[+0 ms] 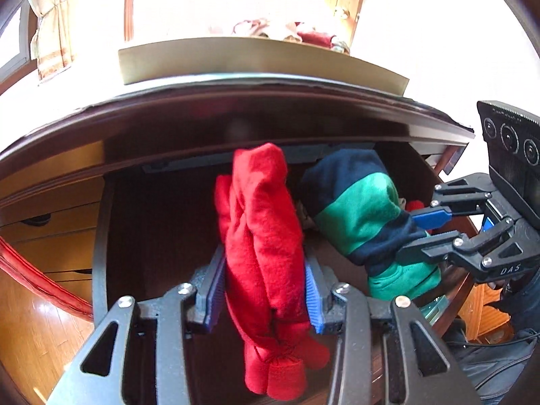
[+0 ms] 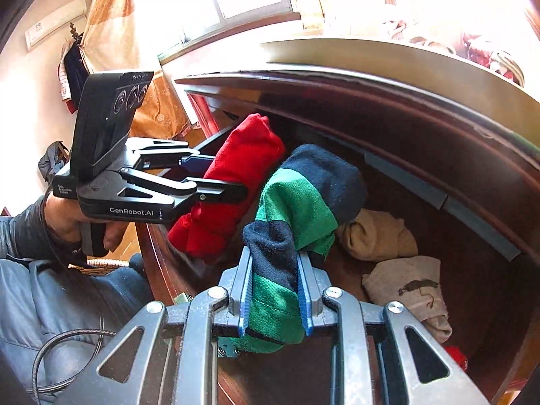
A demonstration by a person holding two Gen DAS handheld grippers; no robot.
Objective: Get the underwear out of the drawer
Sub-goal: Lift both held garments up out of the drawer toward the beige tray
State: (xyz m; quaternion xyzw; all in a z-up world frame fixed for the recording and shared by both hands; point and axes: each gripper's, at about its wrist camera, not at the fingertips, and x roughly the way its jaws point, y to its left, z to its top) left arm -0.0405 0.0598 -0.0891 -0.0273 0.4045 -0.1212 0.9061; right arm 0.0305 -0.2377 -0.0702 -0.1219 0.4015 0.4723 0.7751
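A rolled red underwear bundle (image 1: 263,236) hangs between the blue pads of my left gripper (image 1: 265,287), which is shut on it above the open dark wooden drawer (image 1: 162,222). My right gripper (image 2: 274,283) is shut on a rolled green and navy striped underwear bundle (image 2: 297,209). In the left wrist view the striped bundle (image 1: 357,209) sits to the right of the red one, held by the right gripper (image 1: 423,233). In the right wrist view the red bundle (image 2: 236,182) is at the left, clamped by the left gripper (image 2: 219,175), with a hand (image 2: 67,216) on its handle.
A beige rolled garment (image 2: 374,236) and a grey one with a dark print (image 2: 411,290) lie in the drawer (image 2: 472,270), a small red piece (image 2: 455,357) near its front. The dresser top (image 1: 236,101) overhangs behind. A cable (image 2: 67,347) runs over the person's blue sleeve.
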